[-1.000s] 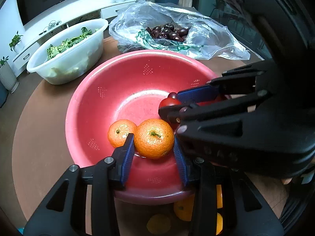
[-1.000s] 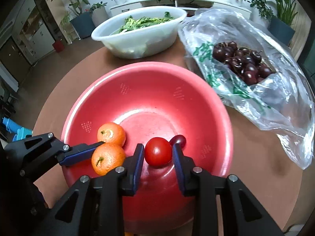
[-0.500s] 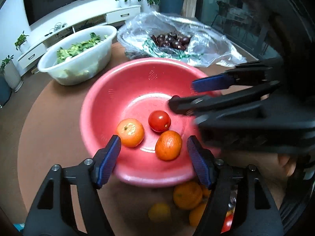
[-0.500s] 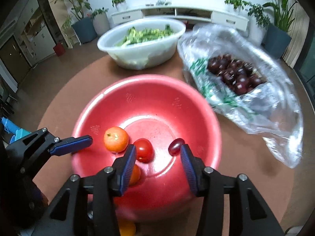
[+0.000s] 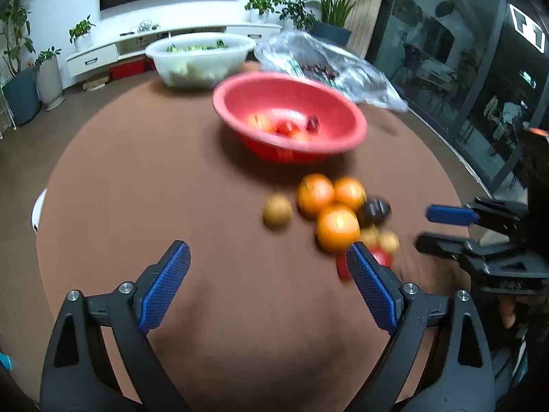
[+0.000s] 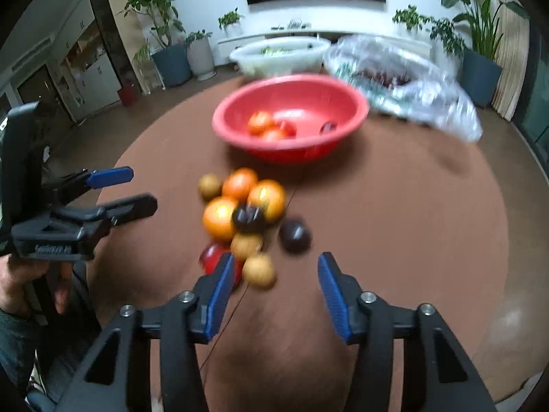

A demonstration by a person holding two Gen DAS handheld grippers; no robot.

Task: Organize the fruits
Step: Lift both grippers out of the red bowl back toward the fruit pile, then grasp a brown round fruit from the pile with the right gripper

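Observation:
The red bowl (image 5: 274, 152) (image 6: 284, 152) stands mid-table and holds two oranges (image 6: 260, 122), a tomato and a dark fruit. In front of it lies a loose pile: oranges (image 5: 338, 228) (image 6: 219, 218), a dark plum (image 5: 375, 211) (image 6: 295, 235), small brown fruits (image 5: 278, 211) (image 6: 259, 271) and a red tomato (image 6: 212, 255). My left gripper (image 5: 267, 254) hovers left of the pile, jaws opening, nothing between them. My right gripper (image 6: 276, 261) hangs over the pile's near edge, jaws closing slightly, pressing on nothing. The view is motion-blurred.
A white basin of greens (image 5: 199, 58) and a clear plastic bag of cherries (image 5: 326, 65) sit behind the bowl. The round brown table (image 5: 137, 171) drops off at its edge on all sides. A person's hand (image 6: 20, 285) holds the left gripper.
Both grippers let go of an orange and a tomato in the red bowl, opened, and pulled back toward the near side of the table, over the loose pile.

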